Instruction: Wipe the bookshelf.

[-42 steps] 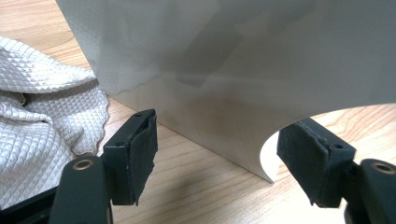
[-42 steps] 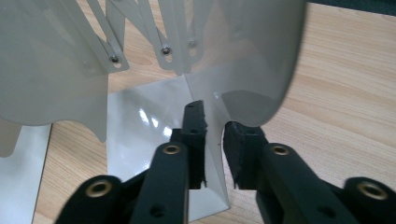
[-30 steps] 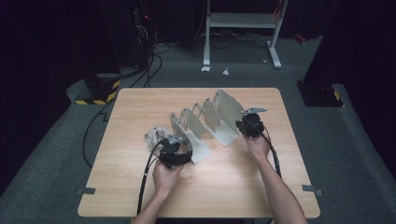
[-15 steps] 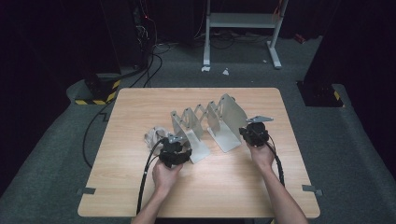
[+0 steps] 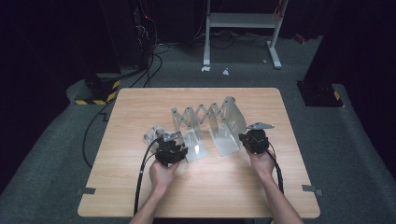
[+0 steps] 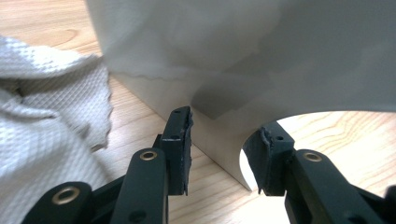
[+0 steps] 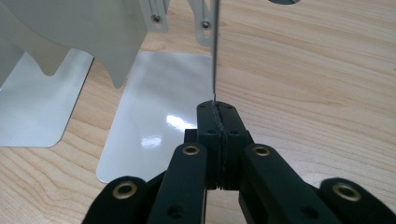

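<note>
Currently we are pinching the rack [image 7: 112, 42] plate edge with the right gripper [image 7: 217, 109]; the left gripper [image 6: 224, 144], jaws closing, is straddling another plate without contact.

Cloth [image 5: 153, 134] left of rack [image 5: 210, 122]

Hidden and cut-off parts around your expanding metal rack

In your left gripper view the rack's end plate [image 6: 243, 60] runs off the top and right edges, and the white cloth [image 6: 42, 116] off the left. In the high view your left gripper [image 5: 171, 148] covers that plate's near edge and part of the cloth [image 5: 152, 135]; both forearms leave the frame below.
</note>
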`<state>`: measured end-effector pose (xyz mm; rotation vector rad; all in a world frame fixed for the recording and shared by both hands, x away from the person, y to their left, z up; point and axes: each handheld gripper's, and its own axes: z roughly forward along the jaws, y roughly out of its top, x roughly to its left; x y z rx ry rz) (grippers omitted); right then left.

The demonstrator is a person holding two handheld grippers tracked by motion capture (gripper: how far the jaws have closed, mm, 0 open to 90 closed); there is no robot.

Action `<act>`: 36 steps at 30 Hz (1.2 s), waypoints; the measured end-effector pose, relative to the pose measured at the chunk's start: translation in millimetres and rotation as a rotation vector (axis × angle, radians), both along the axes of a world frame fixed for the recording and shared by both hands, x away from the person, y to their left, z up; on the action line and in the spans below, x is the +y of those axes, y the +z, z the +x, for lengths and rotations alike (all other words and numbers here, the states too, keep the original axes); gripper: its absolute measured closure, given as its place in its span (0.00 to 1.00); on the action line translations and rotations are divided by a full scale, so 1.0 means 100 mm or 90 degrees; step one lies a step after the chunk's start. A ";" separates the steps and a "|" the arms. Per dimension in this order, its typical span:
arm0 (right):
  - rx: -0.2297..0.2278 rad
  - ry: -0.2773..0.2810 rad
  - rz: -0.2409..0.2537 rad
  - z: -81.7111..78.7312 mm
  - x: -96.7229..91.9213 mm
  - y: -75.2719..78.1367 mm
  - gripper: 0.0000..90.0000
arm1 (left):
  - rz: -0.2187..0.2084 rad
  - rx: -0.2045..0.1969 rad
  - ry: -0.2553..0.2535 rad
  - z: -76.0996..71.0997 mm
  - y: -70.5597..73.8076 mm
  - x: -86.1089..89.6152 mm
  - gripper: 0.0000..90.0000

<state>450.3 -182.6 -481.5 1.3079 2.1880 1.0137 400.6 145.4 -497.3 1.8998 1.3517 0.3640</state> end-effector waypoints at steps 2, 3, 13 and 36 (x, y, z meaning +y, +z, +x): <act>0.002 -0.002 0.008 0.00 0.01 -0.01 0.97 | 0.002 -0.001 0.008 0.00 0.00 0.04 0.69; 0.003 -0.001 0.015 0.01 0.00 -0.02 0.93 | 0.001 -0.001 0.011 0.01 0.00 0.06 0.70; 0.017 -0.013 0.019 0.08 0.06 -0.22 0.91 | 0.002 -0.004 0.021 0.03 -0.02 0.14 0.74; 0.018 -0.046 0.017 -0.19 0.15 -0.22 0.97 | 0.021 -0.005 -0.002 0.17 -0.05 0.22 0.84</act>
